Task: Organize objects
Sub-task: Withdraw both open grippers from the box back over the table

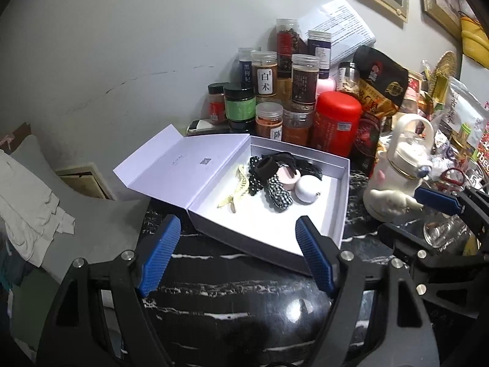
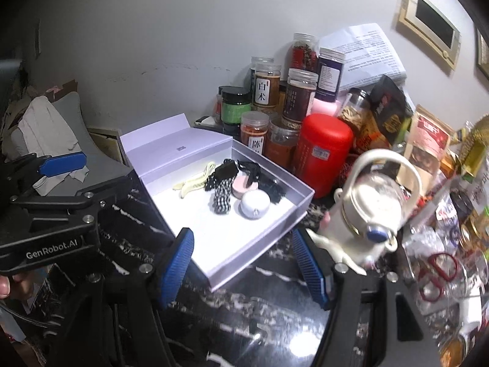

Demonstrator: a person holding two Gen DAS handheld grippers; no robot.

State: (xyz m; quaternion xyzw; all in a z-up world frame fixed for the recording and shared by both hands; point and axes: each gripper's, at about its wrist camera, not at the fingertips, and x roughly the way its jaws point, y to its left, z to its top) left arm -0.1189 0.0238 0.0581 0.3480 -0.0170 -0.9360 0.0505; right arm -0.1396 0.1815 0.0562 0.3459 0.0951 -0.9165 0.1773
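**Inspector:** State the jaws and what they carry.

**Operator:** I have the left gripper (image 1: 237,252) with its jaws spread and nothing between them, hanging over the near edge of the black white-veined stone bench (image 1: 232,312). My right gripper (image 2: 244,263) is the same: jaws spread, empty, just off the near corner of the box.

**Inspector:** Where are the task's things?

**Operator:** In the shallow white cardboard box with a hinged lid (image 1: 343,202), which sits mid-bench with the lid folded back towards the left edge. Its contents are bunched at the far end: a cream plastic claw clip (image 1: 235,191), a black-and-white checked fabric scrunchie (image 1: 276,194), a pink round compact (image 1: 288,179), a white round case (image 1: 305,189) and some black hair ties (image 1: 284,160). I judge the lid stands open so the pieces can go in or be checked; the near half of the box floor is bare.

**Inspector:** The surroundings?

**Operator:** Clear herb jars (image 1: 266,73) and a red cylindrical canister (image 1: 336,122) crowd the far edge against a grey wall. A white figurine-shaped bottle with a loop handle (image 1: 403,168) stands just beside the box's right wall. Packets and glassware clutter the right edge. Framed pictures hang above. Past the left edge sits a grey cushion (image 1: 91,214) with pale cloth over it.

**Inspector:** Risk?

**Operator:** The bottle is near my right jaws; in my judgement it could tip.
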